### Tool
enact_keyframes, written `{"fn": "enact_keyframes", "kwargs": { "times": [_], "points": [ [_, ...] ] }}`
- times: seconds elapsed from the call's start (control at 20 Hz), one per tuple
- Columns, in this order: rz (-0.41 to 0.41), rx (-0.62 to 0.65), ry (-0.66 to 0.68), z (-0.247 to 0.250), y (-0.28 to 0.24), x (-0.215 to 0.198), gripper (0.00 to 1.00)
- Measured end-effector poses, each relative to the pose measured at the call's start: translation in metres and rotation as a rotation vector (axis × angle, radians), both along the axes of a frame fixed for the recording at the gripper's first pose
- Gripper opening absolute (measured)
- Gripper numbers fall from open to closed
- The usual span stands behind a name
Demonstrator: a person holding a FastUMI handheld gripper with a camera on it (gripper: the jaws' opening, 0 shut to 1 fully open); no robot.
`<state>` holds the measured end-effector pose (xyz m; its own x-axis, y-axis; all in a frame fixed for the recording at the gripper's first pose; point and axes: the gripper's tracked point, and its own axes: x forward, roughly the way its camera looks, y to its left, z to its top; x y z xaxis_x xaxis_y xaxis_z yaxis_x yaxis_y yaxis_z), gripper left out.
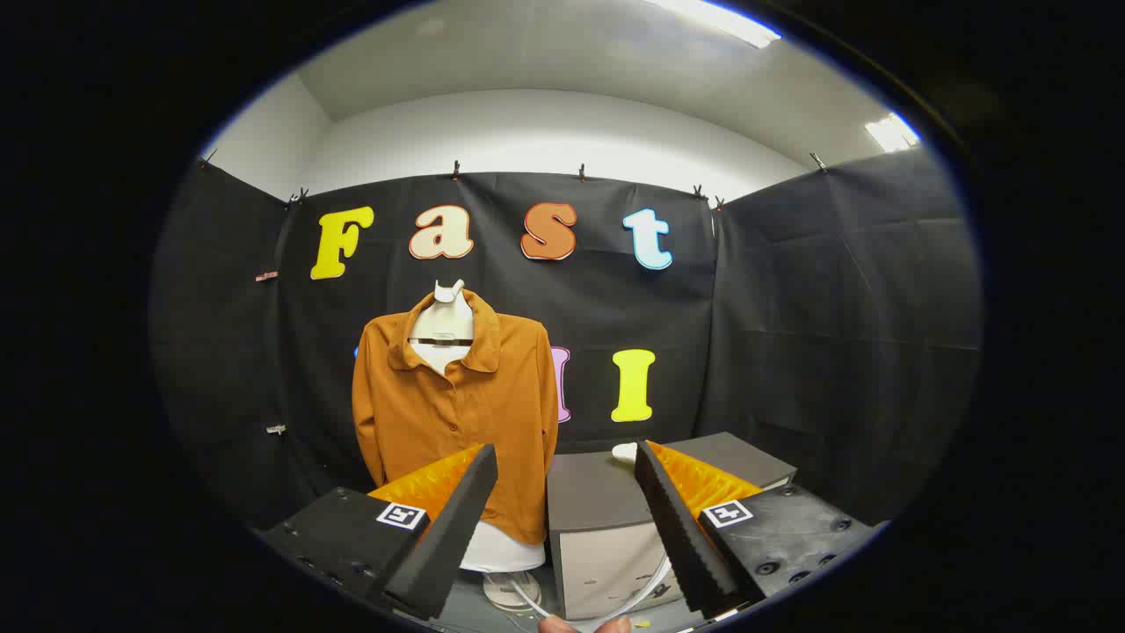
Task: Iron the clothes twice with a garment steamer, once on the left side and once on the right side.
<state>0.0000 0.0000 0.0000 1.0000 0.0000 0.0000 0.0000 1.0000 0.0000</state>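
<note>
With the tongs (567, 492) apart and empty, reach past them to the steamer (625, 453) on the cabinet (598, 510) beside the shirt (457, 404), gripping squarely.

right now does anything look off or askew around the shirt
Nothing stands out. The orange shirt hangs straight and buttoned on the mannequin. A grey cabinet stands beside it, upright. The claw is open, holding nothing.

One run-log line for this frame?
gripper: open, holding nothing | shirt: on mannequin, beyond fingers | cabinet: beside mannequin | steamer: not identified | ironing: not started
</note>
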Motion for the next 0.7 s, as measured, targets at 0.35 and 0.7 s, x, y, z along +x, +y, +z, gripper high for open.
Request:
{"fn": "enact_keyframes", "kwargs": {
  "times": [0.35,0.7],
  "points": [
    [0.003,-0.004,0.004,0.0004,0.0009,0.0004,0.98],
    [-0.003,0.000,0.002,0.0011,0.0002,0.0000,0.98]
  ]
}}
